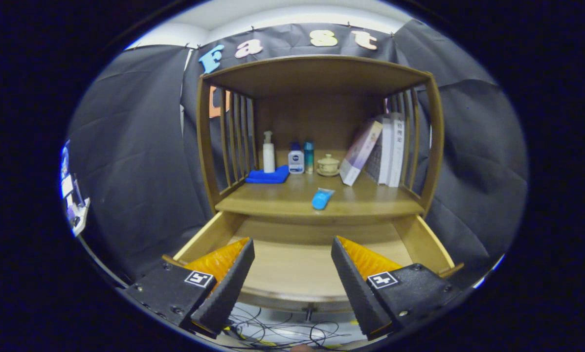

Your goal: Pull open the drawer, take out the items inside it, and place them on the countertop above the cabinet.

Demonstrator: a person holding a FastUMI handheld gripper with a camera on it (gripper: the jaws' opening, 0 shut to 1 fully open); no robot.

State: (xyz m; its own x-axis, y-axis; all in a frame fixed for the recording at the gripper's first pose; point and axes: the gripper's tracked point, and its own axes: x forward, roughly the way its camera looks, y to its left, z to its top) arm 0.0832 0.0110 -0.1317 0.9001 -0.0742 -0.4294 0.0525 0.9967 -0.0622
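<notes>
The gripper hangs released, its fingers spread wide over the pulled-out drawer, touching nothing. The drawer's visible floor is bare wood. Above it, on the surface of the cabinet, a blue tube lies near the front edge. Along the back edge stand a pump bottle on a blue cloth, two small bottles, a lidded cup and leaning books.

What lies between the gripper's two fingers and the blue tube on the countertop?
In the gripper view, the open gripper faces the tube across bare drawer floor and the countertop's front edge.
</notes>
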